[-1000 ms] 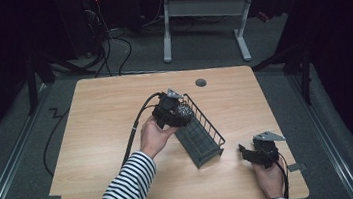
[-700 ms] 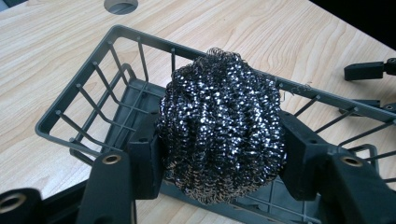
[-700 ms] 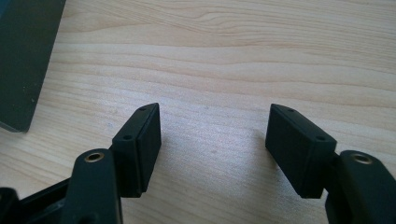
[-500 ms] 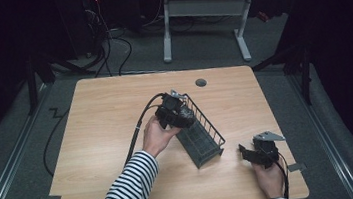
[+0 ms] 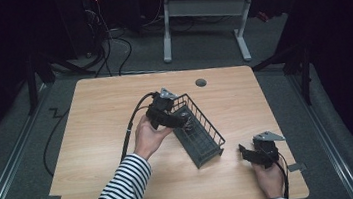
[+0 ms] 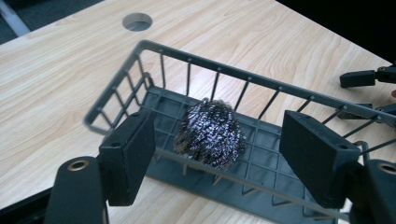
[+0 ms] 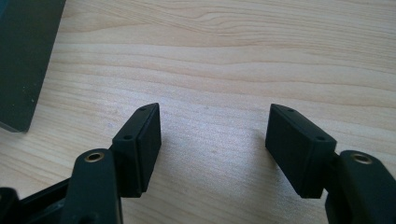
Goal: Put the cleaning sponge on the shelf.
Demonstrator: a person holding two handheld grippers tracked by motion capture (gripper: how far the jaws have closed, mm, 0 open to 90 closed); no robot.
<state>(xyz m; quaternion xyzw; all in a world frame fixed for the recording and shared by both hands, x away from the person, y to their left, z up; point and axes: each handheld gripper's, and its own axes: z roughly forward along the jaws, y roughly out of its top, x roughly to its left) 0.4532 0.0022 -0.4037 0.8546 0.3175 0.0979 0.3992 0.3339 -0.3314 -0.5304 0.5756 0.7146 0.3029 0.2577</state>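
A dark grey wire basket (image 5: 212, 131) lies slantwise on the wooden table (image 5: 95, 113). A steel wool scrubber (image 6: 210, 133) rests on the basket's floor near its far end. My left gripper (image 5: 183, 119) hangs over that end of the basket (image 6: 196, 58). Its jaws have just been opening and now stand apart on either side of the scrubber, pads clear of it. My right gripper (image 5: 245, 153) rests low near the table's front right corner. In the right gripper view it (image 7: 215, 144) is open over bare wood, with a corner of the basket (image 7: 23, 60) at the left.
A round cable hole (image 5: 201, 82) sits near the table's far edge. The left gripper's cable (image 5: 130, 130) trails off toward the left. A white desk frame (image 5: 202, 11) stands on the floor beyond the table. The table's right edge runs close to my right hand.
Little differs in the high view: the left hand stays at the basket's far end with only a slight shift, and the right hand has kept still.
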